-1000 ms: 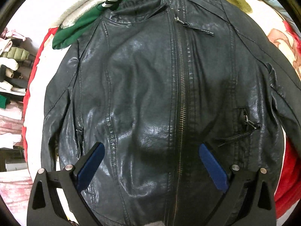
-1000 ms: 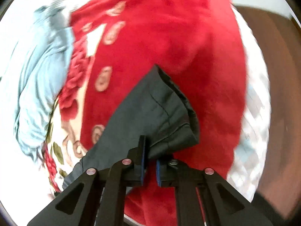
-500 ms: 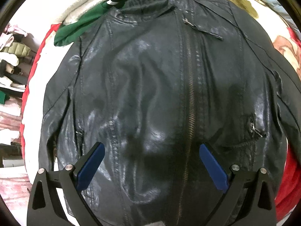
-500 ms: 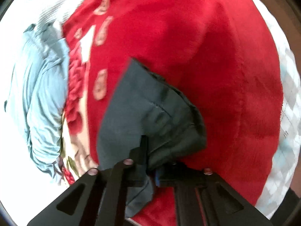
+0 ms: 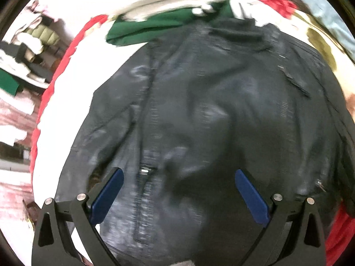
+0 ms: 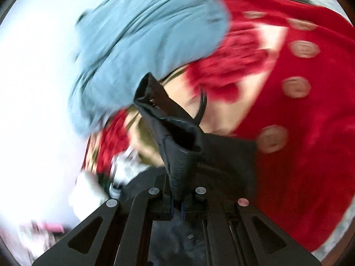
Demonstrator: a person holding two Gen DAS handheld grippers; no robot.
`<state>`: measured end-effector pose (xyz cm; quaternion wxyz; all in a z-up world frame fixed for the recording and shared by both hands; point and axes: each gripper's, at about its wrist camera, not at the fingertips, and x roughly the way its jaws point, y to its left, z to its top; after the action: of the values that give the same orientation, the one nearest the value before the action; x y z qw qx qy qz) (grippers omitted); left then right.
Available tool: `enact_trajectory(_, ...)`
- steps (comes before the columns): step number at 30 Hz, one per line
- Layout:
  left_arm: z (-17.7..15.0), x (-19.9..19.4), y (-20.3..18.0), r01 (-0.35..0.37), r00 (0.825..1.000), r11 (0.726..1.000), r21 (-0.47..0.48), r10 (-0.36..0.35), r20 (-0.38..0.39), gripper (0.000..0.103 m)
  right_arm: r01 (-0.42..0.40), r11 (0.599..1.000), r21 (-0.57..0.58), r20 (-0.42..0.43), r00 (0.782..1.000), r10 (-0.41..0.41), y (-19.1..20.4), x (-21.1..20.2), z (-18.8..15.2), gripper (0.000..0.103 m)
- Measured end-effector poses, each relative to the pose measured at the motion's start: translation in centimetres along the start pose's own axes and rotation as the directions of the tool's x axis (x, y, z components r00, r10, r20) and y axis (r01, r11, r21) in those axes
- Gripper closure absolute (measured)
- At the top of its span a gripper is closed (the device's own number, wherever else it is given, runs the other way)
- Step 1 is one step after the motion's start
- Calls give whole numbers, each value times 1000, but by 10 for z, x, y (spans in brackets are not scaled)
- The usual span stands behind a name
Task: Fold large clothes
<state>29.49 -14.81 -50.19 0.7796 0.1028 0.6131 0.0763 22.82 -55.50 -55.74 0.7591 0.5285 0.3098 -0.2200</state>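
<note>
The black leather jacket (image 5: 210, 115) lay front-up across a red blanket (image 6: 310, 133), collar toward the far side, its image smeared by motion blur. The left claw (image 5: 178, 194) hung over the jacket's lower front with its blue-padded fingers (image 5: 106, 196) spread wide apart, gripping nothing; a small metal zipper pull (image 5: 145, 170) showed just beside the left pad. A green garment with white trim (image 5: 155, 28) lay just beyond the collar, touching it.

The right claw (image 6: 177, 208) was pinched together on the jacket's sleeve cuff (image 6: 175, 137), which stood up from between the fingers with its open end facing away and a short zipper along its side. Behind the cuff lay a crumpled light-blue garment (image 6: 144, 40) on the red blanket's floral part.
</note>
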Motion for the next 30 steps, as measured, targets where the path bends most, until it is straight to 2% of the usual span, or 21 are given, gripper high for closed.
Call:
enact_trajectory(3, 5, 11, 32, -33, 999, 998, -54, 33, -5, 0, -37, 992, -118, -92, 995, 26, 63, 41, -32, 99)
enact_trajectory(6, 13, 27, 68, -74, 997, 991, -110, 74, -5, 0, -72, 967, -243, -177, 984, 29, 123, 81, -75, 99)
enact_trajectory(10, 24, 48, 120, -121, 993, 973, -196, 121, -12, 0, -115, 898, -425, -278, 960, -8, 194, 135, -153, 99)
enact_trajectory(14, 29, 64, 159, -148, 989, 952, -267, 146, -28, 0, -160, 772, -615, -385, 915, -117, 242, 199, -257, 99)
enact_trajectory(16, 30, 73, 177, -157, 988, 943, -294, 152, -39, 0, -181, 722, -668, -419, 893, -163, 248, 222, -295, 99)
enact_trajectory(20, 29, 84, 203, -167, 986, 931, -325, 159, -53, 0, -231, 573, -786, -455, 845, -283, 260, 257, -388, 99)
enact_trajectory(21, 27, 87, 211, -170, 986, 929, -329, 159, -58, 0, -236, 550, -801, -455, 837, -303, 259, 262, -402, 99)
enact_trajectory(23, 25, 88, 220, -171, 985, 927, -335, 159, -64, 0, -256, 495, -831, -465, 807, -363, 256, 275, -430, 99)
enact_trajectory(25, 23, 90, 229, -176, 984, 925, -337, 159, -78, 0, -249, 491, -835, -474, 778, -412, 250, 287, -440, 98)
enact_trajectory(27, 23, 87, 235, -169, 985, 924, -343, 152, -77, 0, -274, 550, -789, -535, 746, -396, 248, 291, -429, 95)
enact_trajectory(28, 23, 82, 238, -166, 986, 924, -345, 151, -69, 0, -302, 604, -738, -593, 717, -366, 246, 288, -419, 89)
enact_trajectory(29, 19, 72, 236, -162, 987, 924, -345, 151, -58, 0, -325, 657, -681, -643, 694, -323, 243, 281, -405, 71)
enact_trajectory(30, 21, 65, 234, -152, 988, 925, -348, 145, -46, 0, -332, 690, -643, -667, 685, -292, 239, 273, -392, 58)
